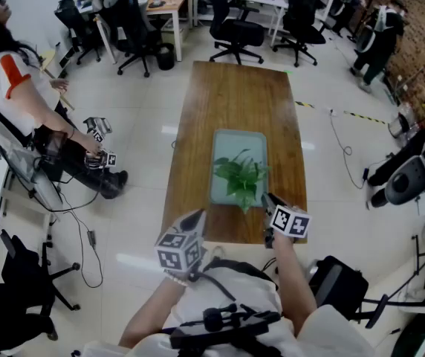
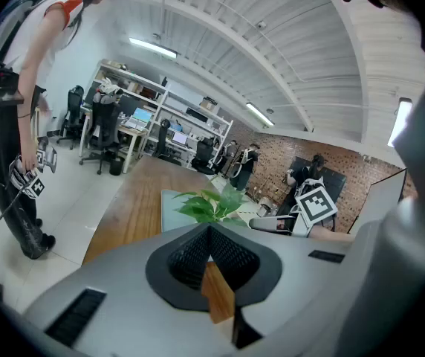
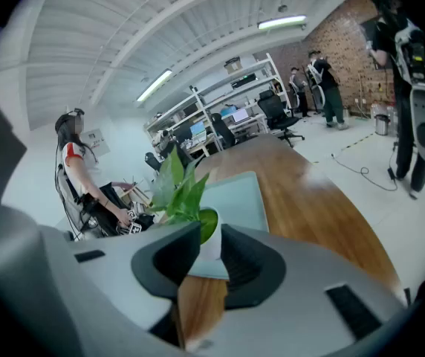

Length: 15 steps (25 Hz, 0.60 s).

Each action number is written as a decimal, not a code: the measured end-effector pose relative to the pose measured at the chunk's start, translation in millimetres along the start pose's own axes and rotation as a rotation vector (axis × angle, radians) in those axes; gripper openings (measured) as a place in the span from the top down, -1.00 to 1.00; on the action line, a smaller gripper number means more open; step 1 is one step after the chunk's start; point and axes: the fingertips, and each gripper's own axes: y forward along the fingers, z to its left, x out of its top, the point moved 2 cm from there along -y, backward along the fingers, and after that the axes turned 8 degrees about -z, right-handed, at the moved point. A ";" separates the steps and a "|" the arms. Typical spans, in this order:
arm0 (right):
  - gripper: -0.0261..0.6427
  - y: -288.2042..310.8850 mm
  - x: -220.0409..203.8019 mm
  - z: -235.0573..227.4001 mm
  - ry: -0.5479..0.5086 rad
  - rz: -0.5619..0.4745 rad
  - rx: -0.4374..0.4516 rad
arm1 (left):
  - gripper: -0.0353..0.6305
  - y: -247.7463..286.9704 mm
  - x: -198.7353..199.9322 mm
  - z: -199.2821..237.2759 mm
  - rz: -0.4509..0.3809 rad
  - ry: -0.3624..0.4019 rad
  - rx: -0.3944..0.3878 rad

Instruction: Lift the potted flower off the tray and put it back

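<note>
The potted flower (image 1: pixel 241 175) has broad green leaves and a small white pot (image 3: pixel 211 245). It stands at the near end of a pale green tray (image 1: pixel 253 143) on the long wooden table (image 1: pixel 235 95). My right gripper (image 1: pixel 266 199) comes in from the tray's near right corner. In the right gripper view, its jaws (image 3: pixel 206 236) sit on either side of the pot, which fills the gap between them. My left gripper (image 1: pixel 200 216) hangs at the table's near edge, left of the tray. It is shut (image 2: pixel 211 233) with nothing in it, and the leaves (image 2: pixel 212 203) show beyond it.
A person (image 1: pixel 19 103) sits left of the table holding another pair of grippers. Office chairs (image 1: pixel 231 21) and desks stand behind the far end. Another person (image 1: pixel 380 36) stands at the back right, and dark equipment (image 1: pixel 413 173) sits on the floor to the right.
</note>
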 end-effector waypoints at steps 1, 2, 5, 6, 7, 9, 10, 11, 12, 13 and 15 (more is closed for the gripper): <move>0.58 7.3 4.0 -4.0 0.018 -0.002 0.002 | 0.91 0.4 -0.2 0.4 0.000 0.002 0.003; 0.58 14.6 7.6 -7.9 0.035 -0.003 0.005 | 0.91 0.8 -0.4 0.7 0.000 0.005 0.005; 0.58 36.6 15.4 -15.4 0.079 0.013 0.034 | 0.91 3.7 -0.4 1.2 0.000 0.009 0.007; 0.56 43.6 16.8 -15.4 0.090 0.025 0.047 | 0.91 4.8 -0.1 1.5 0.001 0.009 0.007; 0.55 50.3 17.1 -14.7 0.100 0.038 0.061 | 0.91 5.7 -0.1 1.8 0.001 0.011 0.008; 0.55 63.5 13.6 -14.0 0.123 0.068 0.083 | 0.91 7.0 -0.5 2.8 0.004 0.017 0.011; 0.55 70.0 10.4 -14.3 0.133 0.082 0.090 | 0.91 7.4 -0.7 3.9 0.006 0.019 0.013; 0.55 75.9 6.8 -14.6 0.141 0.095 0.095 | 0.91 7.4 -0.9 5.7 0.007 0.021 0.016; 0.55 80.7 3.6 -14.4 0.147 0.105 0.098 | 0.91 7.1 -0.9 7.8 0.008 0.021 0.021; 0.55 84.2 1.2 -13.7 0.152 0.113 0.100 | 0.91 6.6 -0.7 9.8 0.008 0.020 0.027; 0.55 88.1 -2.7 -13.9 0.160 0.125 0.100 | 0.91 5.6 0.1 12.3 0.007 0.018 0.038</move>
